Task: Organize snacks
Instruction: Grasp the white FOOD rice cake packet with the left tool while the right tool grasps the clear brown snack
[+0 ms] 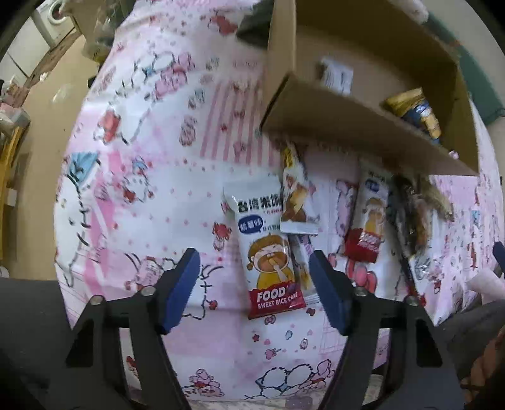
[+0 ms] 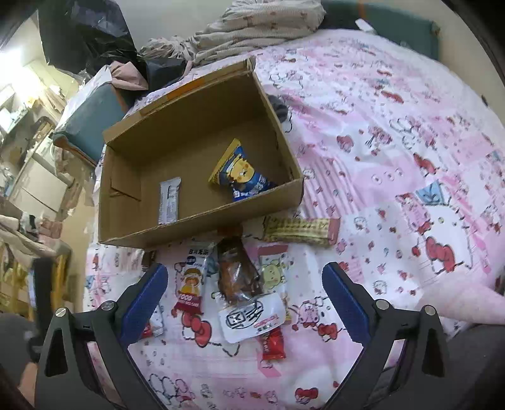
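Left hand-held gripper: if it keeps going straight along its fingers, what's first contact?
Probably the rice cake packet between the open left hand-held gripper's fingers, lying on the pink bedsheet. Depth is unclear.

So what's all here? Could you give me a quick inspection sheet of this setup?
Surface: bed cover, pink with cartoon prints.
Job's things: open cardboard box holding a blue snack bag and a silver packet; outside it lie a rice cake packet, a wafer bar, a brown snack pouch and a small red packet.
Clutter: bundled clothes behind the box.
Grippers: left tool open, straddling the rice cake packet without pressing on it; right tool open above the loose snacks.
Cables: nothing seen.
Surroundings: a washing machine and stacked household items along the room's edges.
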The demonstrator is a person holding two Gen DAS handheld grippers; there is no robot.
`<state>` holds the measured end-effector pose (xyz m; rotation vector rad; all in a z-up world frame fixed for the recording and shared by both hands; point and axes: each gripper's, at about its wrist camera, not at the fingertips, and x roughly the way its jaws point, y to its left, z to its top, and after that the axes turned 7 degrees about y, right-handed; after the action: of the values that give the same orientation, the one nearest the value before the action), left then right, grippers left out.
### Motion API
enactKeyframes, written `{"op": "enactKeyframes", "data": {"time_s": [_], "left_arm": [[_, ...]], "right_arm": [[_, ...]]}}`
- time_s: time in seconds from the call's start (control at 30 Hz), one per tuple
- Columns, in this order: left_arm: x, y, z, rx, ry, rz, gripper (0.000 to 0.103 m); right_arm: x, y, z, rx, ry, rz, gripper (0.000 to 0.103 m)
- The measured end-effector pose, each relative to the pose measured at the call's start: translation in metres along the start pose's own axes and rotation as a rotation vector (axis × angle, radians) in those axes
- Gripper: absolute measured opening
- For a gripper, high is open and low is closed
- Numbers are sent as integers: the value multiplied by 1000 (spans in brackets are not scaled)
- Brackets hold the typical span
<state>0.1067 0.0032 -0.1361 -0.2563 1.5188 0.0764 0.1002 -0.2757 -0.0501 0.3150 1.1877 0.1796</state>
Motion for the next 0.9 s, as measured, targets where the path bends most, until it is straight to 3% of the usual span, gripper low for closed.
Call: {"op": "enactKeyframes", "data": {"time_s": [0.17, 0.3, 0.33, 0.37, 0.43, 0.53, 0.73, 0.8, 0.9], "left_arm": [[17, 4, 3, -27, 55, 12, 52], [23, 2, 1, -15, 65, 31, 51], [23, 1, 2, -8, 62, 36, 46], [23, 0, 2, 1, 56, 49, 27], [23, 0, 2, 9, 64, 77, 26], [14, 8, 1, -16, 84, 61, 26], [-16, 26, -4, -69, 34, 43, 26], [-30, 31, -4, -85, -2, 25, 26], [-44, 37, -6, -108, -32, -18, 26]], "right_arm": [[0, -2, 0, 12, 6, 25, 100], [3, -6, 2, 34, 18, 36, 100], [3, -7, 2, 39, 20, 38, 100], [4, -8, 2, 46, 24, 39, 100], [6, -13, 4, 69, 38, 53, 100], [11, -19, 5, 92, 67, 82, 100], [29, -14, 9, 70, 150, 96, 99], [40, -7, 11, 18, 202, 93, 85], [51, 2, 14, -44, 244, 74, 78]]}}
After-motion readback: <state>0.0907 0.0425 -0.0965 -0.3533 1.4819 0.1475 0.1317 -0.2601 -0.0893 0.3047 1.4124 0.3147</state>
